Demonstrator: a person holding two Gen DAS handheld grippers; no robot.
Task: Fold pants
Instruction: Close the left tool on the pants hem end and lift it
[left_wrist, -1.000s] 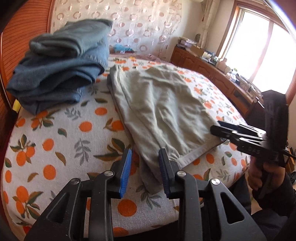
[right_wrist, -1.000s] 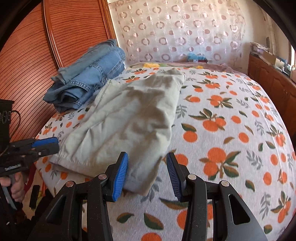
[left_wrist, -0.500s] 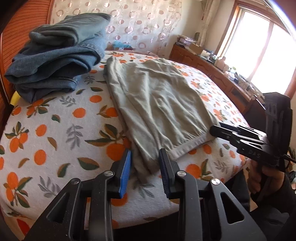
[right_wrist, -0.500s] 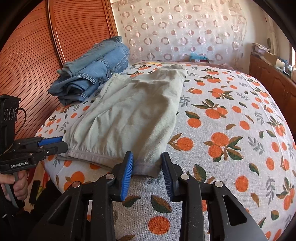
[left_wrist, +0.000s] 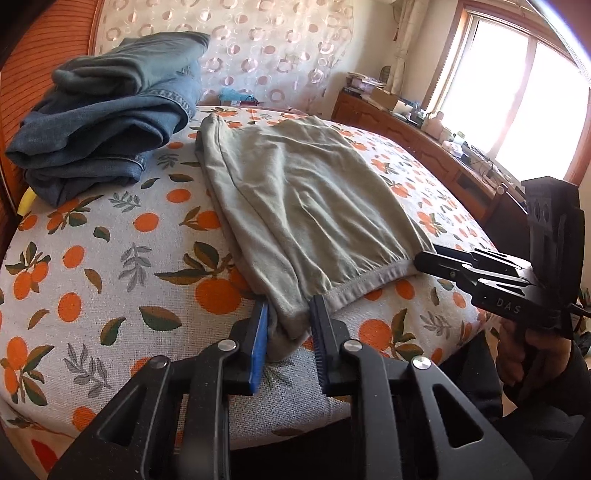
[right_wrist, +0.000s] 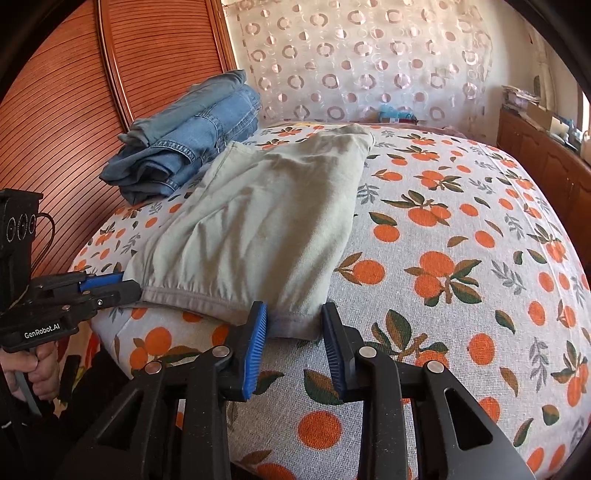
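Across the bed (left_wrist: 110, 258), covered by a sheet printed with oranges and leaves, lie the two garments of this figure. Against the ribbed wooden headboard (right_wrist: 74, 129), at the bed's far left corner, sits a stack of folded blue jeans (left_wrist: 107, 110). Just beside it, running from the far edge to the near edge, are the olive-green pants (left_wrist: 303, 199), folded lengthwise and lying flat, their elastic waistband at the near edge of the bed.

At the near edge, my left gripper (left_wrist: 286, 332) has the left corner of the waistband bunched between its blue pads; the jaws are closing, and the cloth fills the gap from one pad to the other. My right gripper (right_wrist: 293, 332) brackets the opposite corner of the waistband: the corner lies between the jaws, touching the left pad, while a gap shows at the right pad, so the jaws stand spread around the cloth and do not pinch it.

In the left wrist view my right hand (left_wrist: 532, 350) grips its tool's handle past the bed's near right corner. In the right wrist view my left hand (right_wrist: 33, 373) does likewise at the near left corner.
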